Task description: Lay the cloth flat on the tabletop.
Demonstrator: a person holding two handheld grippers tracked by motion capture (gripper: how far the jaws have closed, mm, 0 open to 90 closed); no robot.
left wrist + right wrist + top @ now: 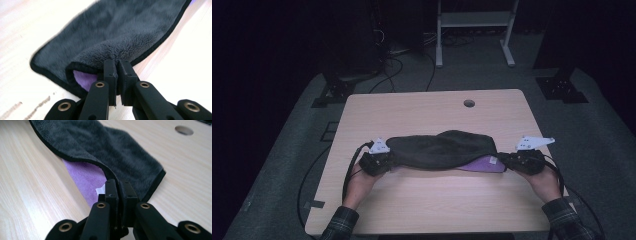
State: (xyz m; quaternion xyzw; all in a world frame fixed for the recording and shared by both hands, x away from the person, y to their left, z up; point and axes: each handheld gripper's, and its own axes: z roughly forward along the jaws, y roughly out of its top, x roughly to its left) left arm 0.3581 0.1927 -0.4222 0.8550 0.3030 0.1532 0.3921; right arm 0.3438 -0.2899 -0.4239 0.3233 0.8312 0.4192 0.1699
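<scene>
Seen from above, my two forearms enter at 6 o'clock, plaid sleeves at the near table edge. My left hand and right hand reach forward over the pale wood table. My left gripper sits at about 9 o'clock of the cloth, with its white three-cornered plate on top and its cable trailing back toward me; my right gripper sits at about 3 o'clock with its own plate. Between them lies the dark grey towel, stretched across the middle of the table, its purple underside showing along the near edge toward 4 o'clock. In the left gripper view, my left gripper has its jaws pressed together on a bunched corner of the dark grey towel, with a patch of the purple underside exposed just left of the jaws; the rest of the cloth lies flat on the table toward 12 o'clock. In the right gripper view, my right gripper is likewise clamped on the black-bound edge of the dark grey towel, the purple underside and a small white label lying at 10 o'clock of the jaws. Beyond the cloth, a round hole pierces the table near its far edge at 12 o'clock, and a white frame stands on the dark floor behind.
</scene>
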